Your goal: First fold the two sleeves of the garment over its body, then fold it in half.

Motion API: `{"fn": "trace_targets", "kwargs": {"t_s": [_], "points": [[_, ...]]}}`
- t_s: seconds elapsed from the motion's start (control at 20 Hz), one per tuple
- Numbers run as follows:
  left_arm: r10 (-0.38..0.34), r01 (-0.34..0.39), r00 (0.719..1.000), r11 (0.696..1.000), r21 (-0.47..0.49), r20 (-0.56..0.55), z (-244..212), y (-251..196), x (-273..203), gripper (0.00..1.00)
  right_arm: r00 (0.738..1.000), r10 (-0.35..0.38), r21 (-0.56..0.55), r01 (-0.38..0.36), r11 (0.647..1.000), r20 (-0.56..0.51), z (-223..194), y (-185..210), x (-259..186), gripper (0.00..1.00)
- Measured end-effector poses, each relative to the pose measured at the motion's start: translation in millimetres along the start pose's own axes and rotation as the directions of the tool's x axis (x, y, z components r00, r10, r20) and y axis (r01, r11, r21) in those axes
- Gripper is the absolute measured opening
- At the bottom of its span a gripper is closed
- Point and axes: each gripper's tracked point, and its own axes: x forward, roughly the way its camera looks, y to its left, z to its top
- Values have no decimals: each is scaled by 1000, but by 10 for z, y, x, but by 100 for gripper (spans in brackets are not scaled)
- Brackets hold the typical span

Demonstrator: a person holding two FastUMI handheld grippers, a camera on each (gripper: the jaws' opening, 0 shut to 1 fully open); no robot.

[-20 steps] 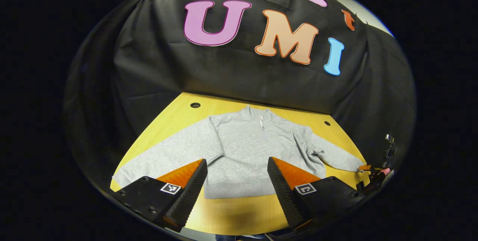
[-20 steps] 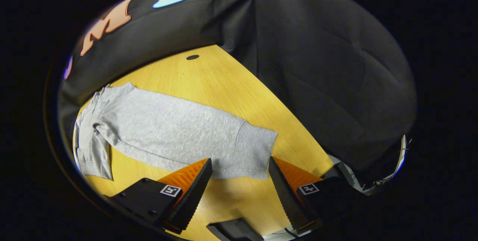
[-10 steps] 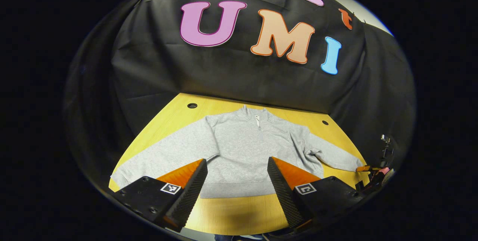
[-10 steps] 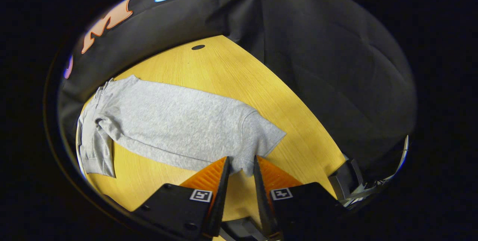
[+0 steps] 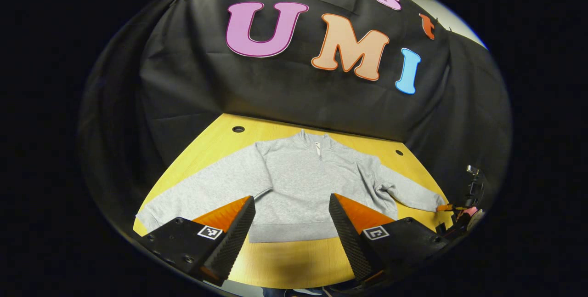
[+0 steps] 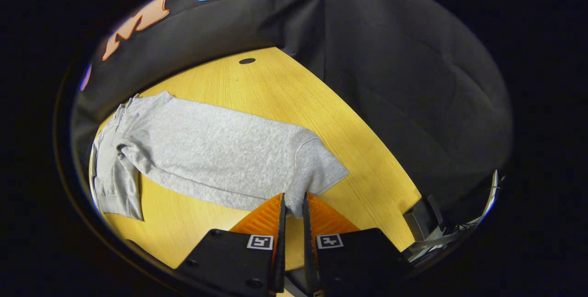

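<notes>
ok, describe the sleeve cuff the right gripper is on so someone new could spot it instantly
On the yellow wooden table a light grey zip-neck sweatshirt lies flat, sleeves spread. One sleeve runs toward the table's near corner and ends in a ribbed cuff. That cuff is the one pinched at its corner between the right gripper's orange fingers; the other cuff lies free.

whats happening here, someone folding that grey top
Yes, just starting. A grey sweatshirt lies flat on the wooden table, both sleeves spread out. The right tool has pinched the cuff of one sleeve at the table's edge. The left tool hangs open above the hem, holding nothing. No fold is made yet.
</notes>
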Motion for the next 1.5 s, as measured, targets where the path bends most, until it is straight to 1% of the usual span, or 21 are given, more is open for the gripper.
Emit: {"fn": "trace_targets", "kwargs": {"t_s": [0.1,0.2,0.3,0.35,0.45,0.7,0.75,0.8,0.9,1.1,1.3,1.5], "points": [[-8,8,1000,1000,-4,1,6,12,-2,94,1000,12,12,-12,1000,29,71,116,-102,20],[-17,17,1000,1000,-9,0,-1,50,-3,94,998,39,23,-40,999,55,147,306,-218,20],[-27,27,1000,1000,-15,0,-8,94,-3,94,995,60,8,-61,998,86,243,496,-324,20],[-35,35,999,999,-22,4,-15,123,-11,94,992,73,0,-73,997,99,288,619,-381,18],[-55,55,998,998,-39,5,-23,177,-11,94,987,101,-13,-101,995,123,400,883,-497,20],[-75,75,997,995,-61,-7,-86,345,-5,94,967,188,-69,-178,982,171,705,1627,-744,20],[-77,76,997,995,-64,-6,-87,385,-23,94,963,199,-81,-187,979,180,764,1783,-773,18],[-77,77,997,995,-67,-4,-79,429,-36,94,959,213,-99,-197,975,186,818,1932,-811,20],[-77,77,997,994,-74,-4,-93,504,-44,94,948,252,-130,-229,965,195,914,2285,-884,19],[-63,62,998,994,-92,-9,-133,742,-95,94,922,326,-179,-292,940,210,1053,2965,-1035,20],[-18,17,1000,994,-107,-8,-151,1024,-186,94,890,399,-211,-356,910,220,1164,3618,-1107,20],[38,-38,999,992,-122,-1,-175,1299,-295,94,846,491,-232,-445,865,209,1232,4356,-1234,19]]}}
